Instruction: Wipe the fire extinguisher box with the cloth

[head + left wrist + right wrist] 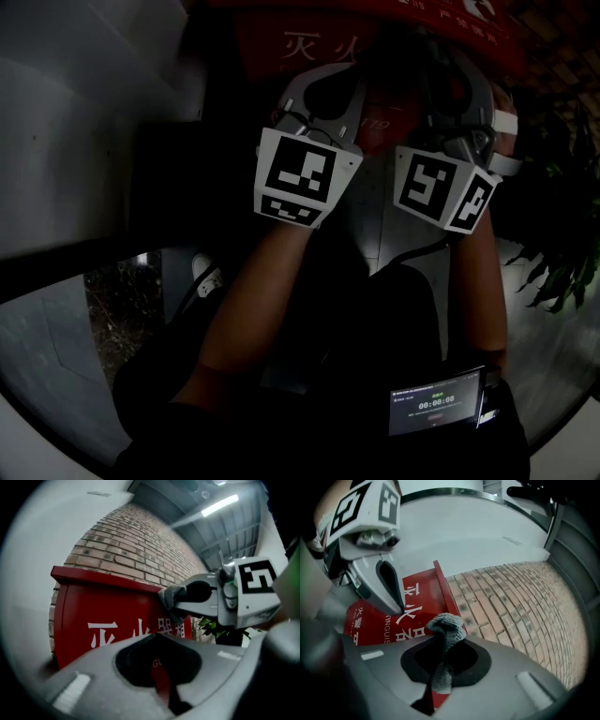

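The right claw (440,639) is clamped on the grey knitted cloth (449,623), bunched at centre frame against the red box (417,606). The left claw (157,637) is closed on nothing.

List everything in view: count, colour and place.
Box: one, red with white lettering, against the wall.
Cloth: one, grey, in the right gripper's jaws, by the box's top edge.
Wall: one, brown brick, behind the box.
Plant: one, green, right of the box.
Light: one strip, white, on the ceiling.
Screen: one, dark with a timer, at the person's waist.
Arms: two, bare, reaching forward.
Left gripper: one, grey, shut and empty, facing the box front.
Right gripper: one, grey, shut on the cloth.
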A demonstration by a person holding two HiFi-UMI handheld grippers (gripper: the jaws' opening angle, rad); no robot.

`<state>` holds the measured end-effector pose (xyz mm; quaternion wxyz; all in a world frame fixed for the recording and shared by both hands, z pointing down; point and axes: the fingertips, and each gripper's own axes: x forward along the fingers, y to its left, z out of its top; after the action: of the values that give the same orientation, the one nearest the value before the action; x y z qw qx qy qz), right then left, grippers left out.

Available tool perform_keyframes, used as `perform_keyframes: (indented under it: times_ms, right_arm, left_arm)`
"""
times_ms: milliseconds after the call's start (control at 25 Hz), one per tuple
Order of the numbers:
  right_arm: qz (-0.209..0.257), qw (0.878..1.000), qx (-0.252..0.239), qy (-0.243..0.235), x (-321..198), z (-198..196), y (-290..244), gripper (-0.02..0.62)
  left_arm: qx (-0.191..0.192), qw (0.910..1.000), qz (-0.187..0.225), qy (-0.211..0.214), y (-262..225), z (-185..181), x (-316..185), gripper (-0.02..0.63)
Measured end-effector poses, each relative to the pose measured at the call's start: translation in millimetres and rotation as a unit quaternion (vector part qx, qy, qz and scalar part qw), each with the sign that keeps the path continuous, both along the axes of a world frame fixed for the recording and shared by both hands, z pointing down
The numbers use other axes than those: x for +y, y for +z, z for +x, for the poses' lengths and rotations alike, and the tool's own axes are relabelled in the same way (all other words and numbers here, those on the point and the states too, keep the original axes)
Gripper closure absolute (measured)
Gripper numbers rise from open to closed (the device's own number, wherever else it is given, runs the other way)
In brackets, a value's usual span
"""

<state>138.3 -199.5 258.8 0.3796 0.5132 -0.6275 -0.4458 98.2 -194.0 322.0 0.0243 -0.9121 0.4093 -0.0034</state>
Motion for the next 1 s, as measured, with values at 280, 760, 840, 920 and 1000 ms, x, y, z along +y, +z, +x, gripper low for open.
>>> perform_keyframes:
  times_ms: [280, 760, 840, 920, 1000]
  right_arm:
    - [-0.036, 0.999, -0.007, 0.005, -5.0, 0.2, 38.4, 0.561]
    - [-0.105, 0.994, -0.014, 0.005, -2.7, -0.5, 133.4, 0.561]
    - [-0.123, 0.992, -0.015, 0.005, -2.9, -1.1, 154.0, 0.561]
    - [-0.143, 0.99, -0.016, 0.003, -3.2, -2.3, 175.9, 0.561]
    - [-0.164, 0.986, -0.012, 0.0, -3.1, -3.3, 199.3, 0.561]
  left_arm:
    - [0.003, 0.9999, -0.011, 0.001, 10.2, -6.8, -2.8, 0.604]
    - [0.004, 0.9994, -0.034, 0.006, 60.5, 1.8, -7.1, 0.604]
    - [-0.006, 0.9995, -0.029, 0.01, 72.1, 3.8, -5.3, 0.604]
    - [-0.013, 0.9993, -0.033, 0.01, 85.5, 3.7, -3.8, 0.604]
    - [-0.021, 0.999, -0.039, 0.007, 99.5, 3.2, -2.6, 0.604]
